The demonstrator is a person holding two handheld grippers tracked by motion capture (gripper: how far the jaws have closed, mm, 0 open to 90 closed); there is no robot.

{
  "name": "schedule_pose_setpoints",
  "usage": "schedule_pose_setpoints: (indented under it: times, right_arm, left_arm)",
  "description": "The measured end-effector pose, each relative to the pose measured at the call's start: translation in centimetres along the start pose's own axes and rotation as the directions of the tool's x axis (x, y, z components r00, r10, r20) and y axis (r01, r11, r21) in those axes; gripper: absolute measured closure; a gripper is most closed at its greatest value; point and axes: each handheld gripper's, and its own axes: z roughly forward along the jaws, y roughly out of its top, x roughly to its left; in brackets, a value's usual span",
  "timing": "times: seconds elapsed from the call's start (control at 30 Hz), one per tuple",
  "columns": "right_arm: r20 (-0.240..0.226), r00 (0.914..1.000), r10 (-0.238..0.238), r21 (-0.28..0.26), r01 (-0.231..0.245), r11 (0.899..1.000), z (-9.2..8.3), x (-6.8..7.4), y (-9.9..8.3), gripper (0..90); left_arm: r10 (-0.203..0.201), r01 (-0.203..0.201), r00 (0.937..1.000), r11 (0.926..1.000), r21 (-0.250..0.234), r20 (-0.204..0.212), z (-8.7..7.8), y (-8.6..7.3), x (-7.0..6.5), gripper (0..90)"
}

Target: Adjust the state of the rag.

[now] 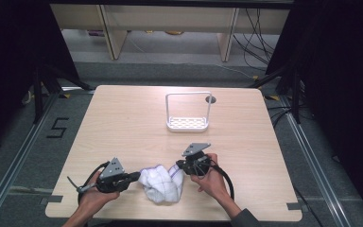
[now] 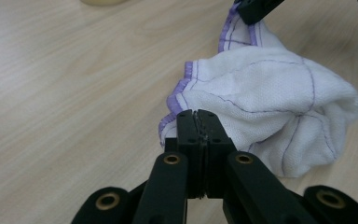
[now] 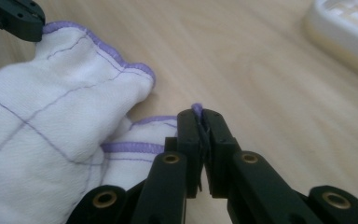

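A white cloth with a purple hem and thin purple grid lines lies crumpled on the table's near middle. My left gripper meets its left side, and in the left gripper view the jaws are shut on a thin bit of the cloth's hemmed edge. My right gripper holds the cloth's upper right corner. In the right gripper view a tip of purple hem pokes out above the shut gripper, with the bulk of the cloth to its left.
A white wire-frame rack with a perforated base stands upright at the back middle of the wooden table, and its base edge shows in the right gripper view. A small dark grommet sits behind it. Dark floor and cables surround the table.
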Motion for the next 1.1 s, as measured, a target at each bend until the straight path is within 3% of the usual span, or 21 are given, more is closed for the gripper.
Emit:
schedule_pose_setpoints:
  times: [0.1,0.27,0.5,0.57,0.6,0.67,0.7,0.73,0.8,0.87,0.9,0.93,1.03,1.1]
  right_arm:
    - [0.01,0.9999,0.012,-0.024,-0.012,1.0,-2.0,-1.3,0.7,87.1]
    - [0.086,0.9954,0.041,-0.073,-0.035,0.997,-4.5,-4.2,1.5,87.2]
    - [0.199,0.9725,0.121,-0.118,-0.098,0.988,-7.4,-8.5,2.3,87.3]
    - [0.221,0.9685,0.114,-0.128,-0.087,0.988,-7.7,-9.4,2.1,87.4]
    - [0.236,0.9627,0.133,-0.125,-0.105,0.987,-7.9,-9.6,1.9,87.3]
    - [0.244,0.9612,0.128,-0.128,-0.099,0.987,-7.8,-10.2,1.0,87.4]
    - [0.25,0.9571,0.147,-0.114,-0.122,0.986,-7.7,-10.2,0.4,87.3]
    - [0.261,0.957,0.128,-0.11,-0.102,0.989,-7.4,-10.4,-0.4,87.3]
    - [0.252,0.9554,0.154,-0.092,-0.135,0.987,-6.9,-10.4,-1.7,87.3]
    - [0.247,0.9574,0.149,-0.071,-0.136,0.988,-6.5,-10.4,-2.9,87.3]
    - [0.251,0.9571,0.145,-0.059,-0.135,0.989,-6.2,-10.3,-3.4,87.3]
    - [0.243,0.9583,0.15,-0.035,-0.146,0.989,-6.1,-10.1,-3.7,87.3]
    - [0.257,0.9578,0.129,0.006,-0.135,0.991,-5.7,-9.8,-4.2,87.1]
    - [0.253,0.9576,0.137,0.03,-0.15,0.988,-5.4,-9.7,-4.5,86.7]
  left_arm:
    - [0.01,-0.01,0.9999,0.9995,-0.031,-0.006,-0.5,1.1,0.5,88.3]
    - [0.035,-0.037,0.9988,0.9974,-0.062,-0.034,-0.6,3.4,1.3,88.3]
    - [0.062,-0.07,0.9955,0.9916,-0.109,-0.072,0.1,6.0,2.4,88.4]
    - [0.074,-0.081,0.9945,0.9925,-0.092,-0.075,0.3,5.8,2.2,88.4]
    - [0.074,-0.079,0.9952,0.9929,-0.089,-0.064,0.4,5.4,2.0,88.4]
    - [0.077,-0.079,0.9959,0.995,-0.061,-0.048,0.6,4.1,1.4,88.3]
    - [0.074,-0.075,0.9964,0.9964,-0.039,-0.043,0.8,3.4,1.1,88.3]
    - [0.069,-0.07,0.9973,0.9974,-0.019,-0.027,1.0,2.6,0.9,88.3]
    - [0.069,-0.069,0.9976,0.9974,0.019,-0.001,1.5,1.3,0.4,88.3]
    - [0.061,-0.062,0.998,0.9972,0.042,0.016,2.1,0.3,-0.1,88.2]
    - [0.081,-0.082,0.9966,0.9947,0.062,0.01,2.2,0.0,-0.3,88.1]
    - [0.064,-0.065,0.9978,0.9965,0.052,0.019,2.5,-0.2,-0.6,88.1]
    - [0.094,-0.096,0.995,0.9919,0.082,0.034,2.7,-0.4,-0.9,87.8]
    - [0.08,-0.082,0.9964,0.9944,0.067,0.029,2.7,-0.4,-1.2,87.6]
